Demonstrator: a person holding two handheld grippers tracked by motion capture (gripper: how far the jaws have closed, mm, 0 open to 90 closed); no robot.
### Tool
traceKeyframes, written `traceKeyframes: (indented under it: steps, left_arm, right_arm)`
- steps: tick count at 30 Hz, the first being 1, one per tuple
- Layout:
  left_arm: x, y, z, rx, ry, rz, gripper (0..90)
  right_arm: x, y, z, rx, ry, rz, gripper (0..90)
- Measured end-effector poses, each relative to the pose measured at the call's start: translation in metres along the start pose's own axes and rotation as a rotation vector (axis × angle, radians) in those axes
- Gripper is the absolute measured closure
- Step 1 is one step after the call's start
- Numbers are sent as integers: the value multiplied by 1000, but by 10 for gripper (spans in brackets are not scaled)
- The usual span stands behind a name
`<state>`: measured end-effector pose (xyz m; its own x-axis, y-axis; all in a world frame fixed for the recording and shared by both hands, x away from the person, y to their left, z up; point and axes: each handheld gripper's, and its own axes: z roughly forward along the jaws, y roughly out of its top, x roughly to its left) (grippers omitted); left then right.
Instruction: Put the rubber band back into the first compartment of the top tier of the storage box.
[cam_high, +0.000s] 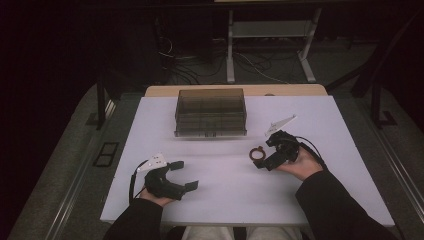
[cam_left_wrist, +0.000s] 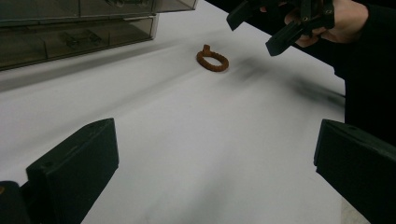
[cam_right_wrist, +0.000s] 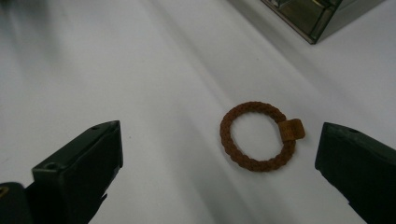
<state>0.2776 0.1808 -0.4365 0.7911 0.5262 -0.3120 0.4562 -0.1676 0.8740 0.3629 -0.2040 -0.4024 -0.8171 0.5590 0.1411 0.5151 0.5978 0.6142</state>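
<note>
On the left of the white tabletop (cam_high: 225, 192), the left gripper (cam_high: 181, 175) rests low in the person's hand with its jaws spread wide and nothing between them; it is well apart from the work and, by my reading, need only keep clear. Toward the far edge stands a smoky translucent compartment box (cam_high: 210, 111), its lid down as far as can be told. To the right of centre, a braided brown ring (cam_right_wrist: 258, 136) with a small flat tab lies flat on the tabletop, in front of the box. The right gripper (cam_high: 267, 156) sits just beside the ring, jaws parted and empty, the ring lying between them but nearer the right-hand jaw.

The step looks like a pickup of the ring. To do it well, centre the ring between the jaws, bring the tips down to the surface, and close across the braid rather than the tab, since a flat thin band may slide away.
</note>
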Motion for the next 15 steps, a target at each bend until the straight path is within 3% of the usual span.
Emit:
traceKeyframes:
  steps: [15]
  left_arm:
    - [0,0,0,3,-1,-1,0]
  right_arm:
    - [-5,0,19,22,21,-3,1]
